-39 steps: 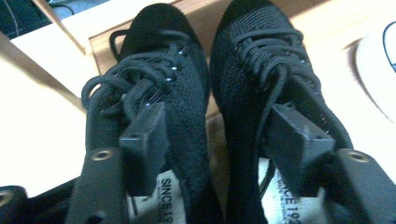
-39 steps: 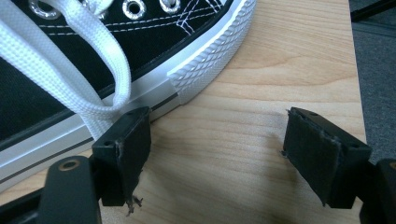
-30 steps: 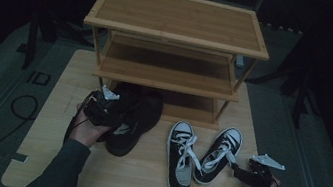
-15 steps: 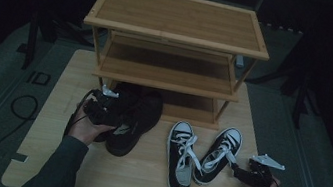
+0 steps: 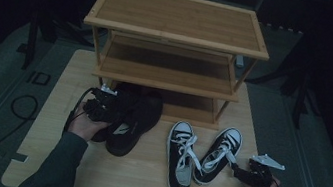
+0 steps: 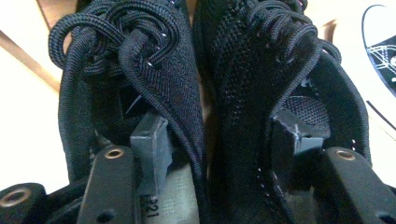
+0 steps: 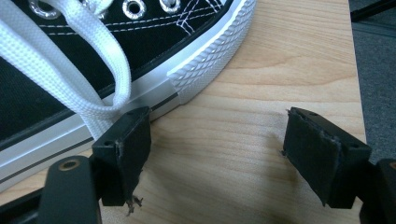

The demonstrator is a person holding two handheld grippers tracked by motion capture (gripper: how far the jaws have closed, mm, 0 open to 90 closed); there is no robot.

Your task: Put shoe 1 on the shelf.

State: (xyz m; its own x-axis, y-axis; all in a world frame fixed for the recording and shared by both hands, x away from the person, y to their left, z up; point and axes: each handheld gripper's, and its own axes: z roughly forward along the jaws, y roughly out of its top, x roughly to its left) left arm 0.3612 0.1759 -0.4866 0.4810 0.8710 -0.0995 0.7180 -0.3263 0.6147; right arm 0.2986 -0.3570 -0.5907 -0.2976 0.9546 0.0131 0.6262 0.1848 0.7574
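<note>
The pair of black knit running shoes (image 5: 132,118) is judged light and soft: the mesh uppers will buckle under pressure, while the padded collars and the two inner walls, pressed together, offer the firmest purchase. The pair lies on the wooden board (image 5: 140,180), toes under the bottom shelf of the bamboo shoe rack (image 5: 177,29), heels toward the person. In the left gripper view the left gripper (image 6: 219,158) is seen with one jaw dropped into each shoe opening, so that both adjoining inner walls stand between the pads; its jaws have just been closing from full width, and whether the pads already press on the fabric cannot be told (some gap seems to remain beside the left pad). A pinch there should lift both shoes at once, though the floppy uppers may let them sag and swing. The right gripper (image 7: 233,154) is held wide and empty, low over the board, its left jaw just beside the white rubber sole of a black-and-white canvas sneaker (image 7: 93,51), near a loose white lace (image 7: 70,60).
</note>
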